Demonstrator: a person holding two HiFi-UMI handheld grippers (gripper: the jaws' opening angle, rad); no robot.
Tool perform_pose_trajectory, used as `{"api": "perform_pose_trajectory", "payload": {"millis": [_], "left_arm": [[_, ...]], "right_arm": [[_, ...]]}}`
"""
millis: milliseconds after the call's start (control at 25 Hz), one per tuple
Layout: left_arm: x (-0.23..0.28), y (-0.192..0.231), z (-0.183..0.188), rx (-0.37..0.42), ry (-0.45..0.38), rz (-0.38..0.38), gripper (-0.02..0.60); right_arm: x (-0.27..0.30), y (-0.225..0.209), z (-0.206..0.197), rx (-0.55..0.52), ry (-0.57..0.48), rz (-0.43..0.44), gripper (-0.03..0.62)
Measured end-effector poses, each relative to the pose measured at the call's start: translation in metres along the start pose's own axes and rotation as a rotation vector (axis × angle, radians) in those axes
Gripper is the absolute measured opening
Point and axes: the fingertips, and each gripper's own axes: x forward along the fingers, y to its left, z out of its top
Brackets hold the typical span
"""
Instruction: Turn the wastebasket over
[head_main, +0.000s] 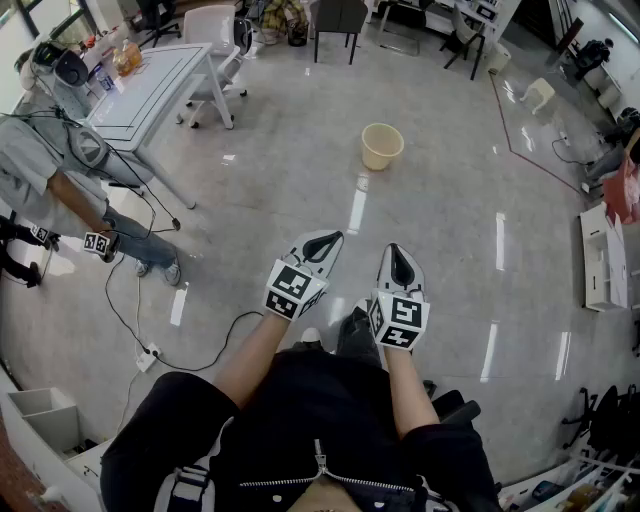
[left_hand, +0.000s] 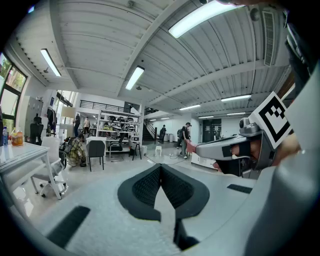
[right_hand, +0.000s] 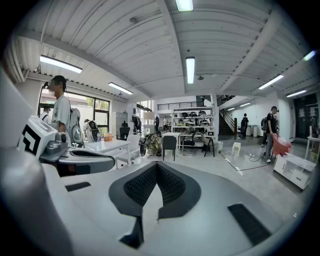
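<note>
A cream wastebasket (head_main: 382, 146) stands upright with its mouth up on the shiny floor, well ahead of me in the head view. Both grippers hang in front of my body, far short of it. My left gripper (head_main: 323, 243) is shut with nothing between its pads; its own view shows the dark pads (left_hand: 161, 181) meeting at their tips. My right gripper (head_main: 401, 266) is also shut and empty, its pads (right_hand: 156, 181) touching. In the left gripper view the right gripper (left_hand: 235, 148) shows at the right. Neither gripper view shows the wastebasket.
A white table (head_main: 150, 92) with bottles and a chair stands at the far left. A person (head_main: 70, 170) with a headset stands at left, cables trailing on the floor. A dark chair (head_main: 340, 20) stands at the back. White shelving (head_main: 600, 260) is at the right edge.
</note>
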Motion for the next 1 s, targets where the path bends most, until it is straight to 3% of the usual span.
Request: {"api": "perform_pose_trajectory", "payload": {"millis": [440, 1000], "left_arm": [[0.016, -0.006, 0.002, -0.011, 0.004, -0.02, 0.006], [0.035, 0.006, -0.004, -0.053, 0.021, -0.009, 0.006]], "right_arm": [[0.002, -0.012, 0.003, 0.043, -0.02, 0.004, 0.011], [0.02, -0.029, -0.008, 0.077, 0.045, -0.003, 0.011]]}}
